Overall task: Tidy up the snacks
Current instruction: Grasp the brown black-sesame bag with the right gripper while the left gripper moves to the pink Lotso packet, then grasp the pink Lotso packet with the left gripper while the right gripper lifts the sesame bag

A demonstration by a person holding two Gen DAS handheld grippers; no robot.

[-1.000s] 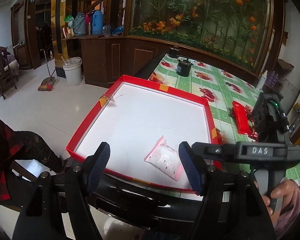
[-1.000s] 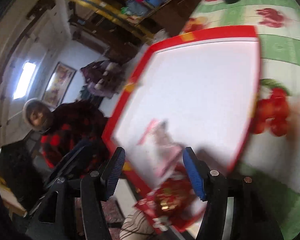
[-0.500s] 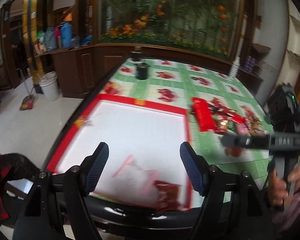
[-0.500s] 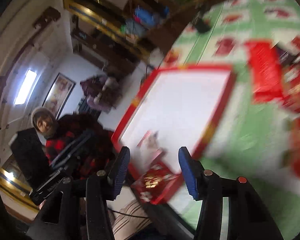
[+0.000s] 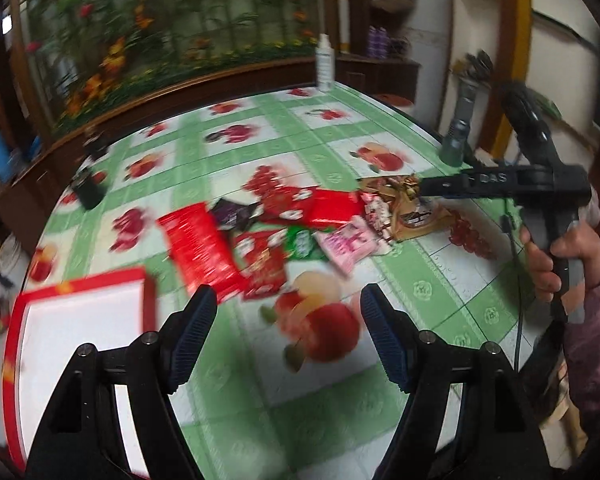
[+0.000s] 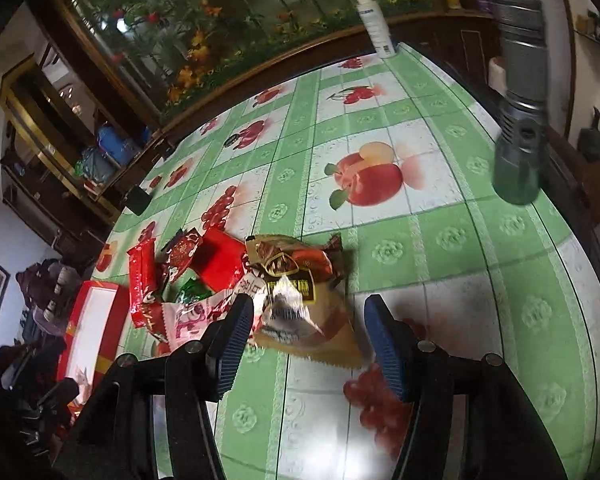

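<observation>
right tool (image 6: 308, 336), jaws just opened wider and empty, frames the crinkly gold-brown foil snack bag (image 6: 300, 296); light, slippery, pinch its sealed edge

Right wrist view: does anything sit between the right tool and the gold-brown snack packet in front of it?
Nothing visible does. The right tool is open, and the gold-brown snack packet lies on the tablecloth just ahead of its fingertips. The other wrappers sit off to the packet's left side.
</observation>
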